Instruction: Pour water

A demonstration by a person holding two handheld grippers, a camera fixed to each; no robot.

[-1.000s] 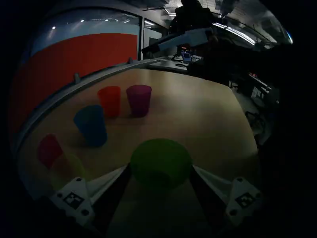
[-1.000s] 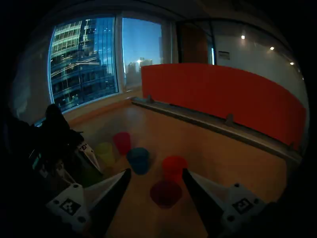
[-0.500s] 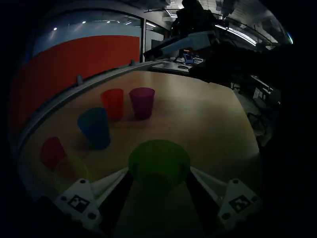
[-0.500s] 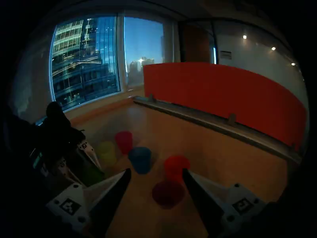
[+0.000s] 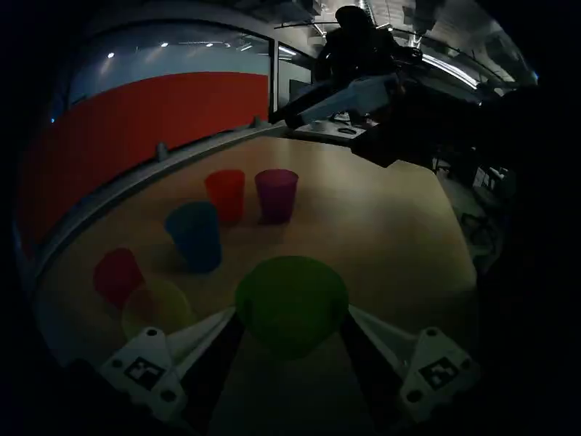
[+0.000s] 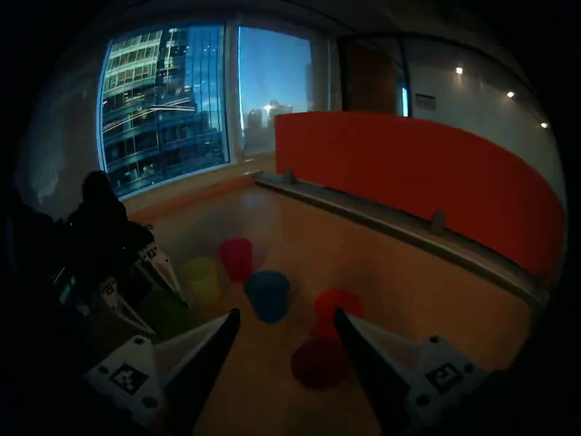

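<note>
My left gripper [image 5: 289, 314] is shut on a green cup [image 5: 292, 289], held upright over the wooden table [image 5: 378, 218]. Beyond it stand a purple cup [image 5: 276, 195], an orange-red cup [image 5: 226, 195], a blue cup [image 5: 194, 236], a dark red cup [image 5: 118, 276] and a yellow cup [image 5: 156, 309]. My right gripper [image 6: 285, 316] hangs open above the table, nothing between its fingers; the purple cup [image 6: 319, 362] stands below and ahead, with the orange-red cup [image 6: 338, 305] and the blue cup [image 6: 267, 294] near it. The right gripper [image 5: 290, 116] also appears high at the far side, held by a person.
A red partition [image 6: 436, 167] on a grey rail [image 6: 407, 229] runs along the table's far edge. Large windows [image 6: 167, 102] stand behind. The left gripper [image 6: 141, 291] with the green cup [image 6: 165, 312] is at the left. Desks and dark clutter [image 5: 465, 160] lie past the table.
The left gripper, still holding the green cup, has swung so the row of cups slides right in its view. The right gripper has drifted, with the purple cup lower and farther right in its view.
</note>
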